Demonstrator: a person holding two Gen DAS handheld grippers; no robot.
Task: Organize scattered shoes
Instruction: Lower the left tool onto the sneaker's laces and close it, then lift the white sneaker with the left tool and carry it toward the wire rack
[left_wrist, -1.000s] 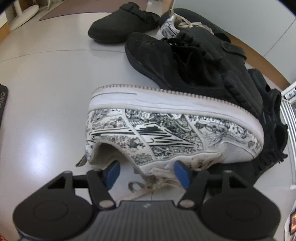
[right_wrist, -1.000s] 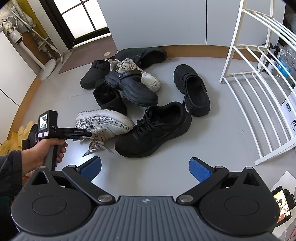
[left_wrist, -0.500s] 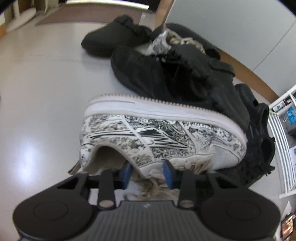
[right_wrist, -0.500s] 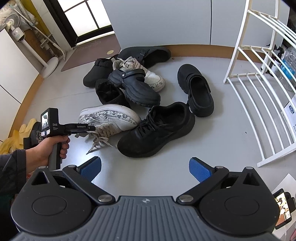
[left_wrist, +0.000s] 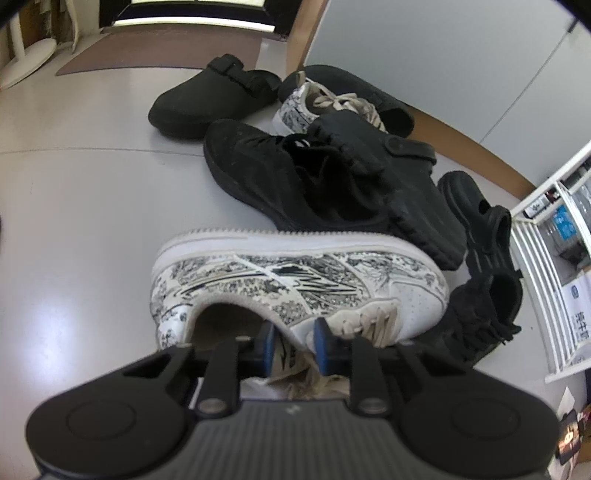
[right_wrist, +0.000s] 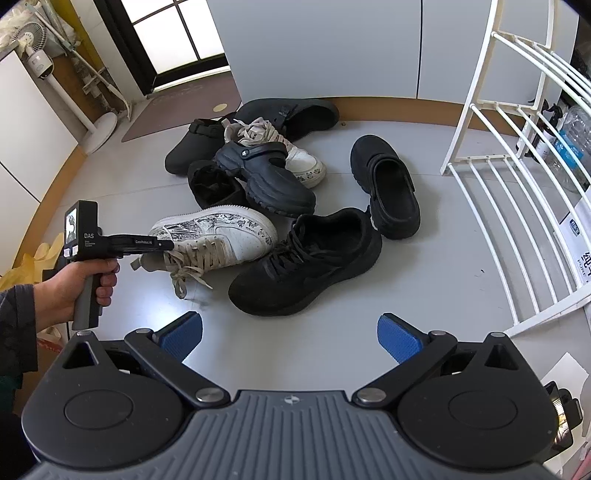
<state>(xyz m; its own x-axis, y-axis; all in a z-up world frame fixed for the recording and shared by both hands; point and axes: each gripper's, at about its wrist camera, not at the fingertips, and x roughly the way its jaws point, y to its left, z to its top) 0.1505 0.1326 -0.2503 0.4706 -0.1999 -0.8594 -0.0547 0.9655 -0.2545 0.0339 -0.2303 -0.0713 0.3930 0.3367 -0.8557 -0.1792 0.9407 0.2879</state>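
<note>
My left tongs are closing on the collar of the printed white sneaker, with the shoe's inner wall and tongue between the blue pads, and I judge the grip is only just biting. The sneaker lies at the near edge of the pile on the grey floor, its sole turned toward the black lace-up shoe behind it and its toe close against the other black lace-up. My right tongs hang wide apart with nothing between them, well short of that second black shoe. What worries me most is the hold itself: I have soft fabric and padding pinched, not the stiff heel, so the sneaker could swing toe-down or slide out if I lift quickly. The loose cream laces trail on the floor beside the sneaker and, from the left wrist view, bunch under my pads; if a lace is all I truly have, the shoe will drop. The trailing ends could also snag the neighbouring black shoe's laces and drag it along. The sneaker's mate sits deeper in the pile, partly under a black clog, so pulling carelessly there later may topple the heap. The white rack, well to the far side of the pile from the sneaker, has thin bars, and a tilted shoe could slip between them.
</note>
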